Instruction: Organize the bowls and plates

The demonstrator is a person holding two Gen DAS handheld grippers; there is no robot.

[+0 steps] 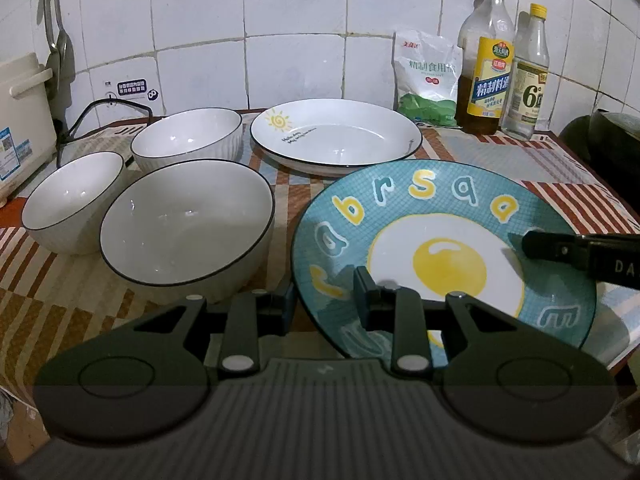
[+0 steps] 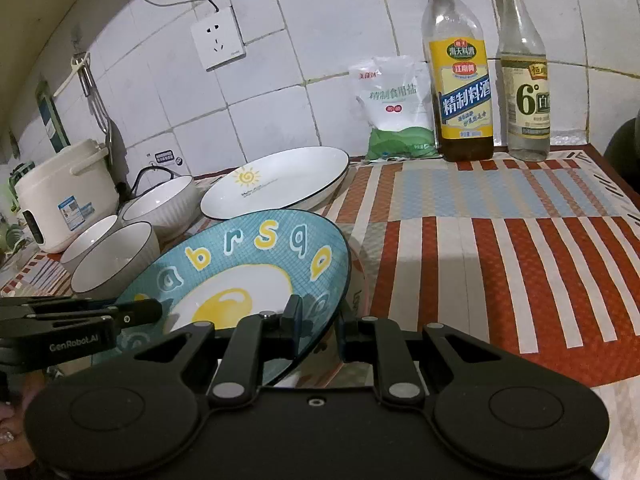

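A teal plate with a fried-egg picture and letters (image 1: 440, 216) (image 2: 256, 256) is tilted up off the table. My left gripper (image 1: 324, 296) straddles its near-left rim, one finger over the plate and one outside. My right gripper (image 2: 318, 324) straddles its right rim the same way, and its finger also shows in the left wrist view (image 1: 540, 244). Another plate's pinkish rim (image 2: 362, 280) shows beneath the teal one. A white plate with a sun (image 1: 336, 132) (image 2: 280, 180) lies behind. Three white bowls (image 1: 188, 220) (image 1: 72, 200) (image 1: 188, 136) stand to the left.
Two bottles (image 1: 486, 60) (image 1: 528, 76) and a salt bag (image 1: 428, 76) stand against the tiled wall. A white rice cooker (image 2: 64, 196) with its cable sits at the far left. The striped cloth (image 2: 520, 260) covers the table, whose edge runs on the right.
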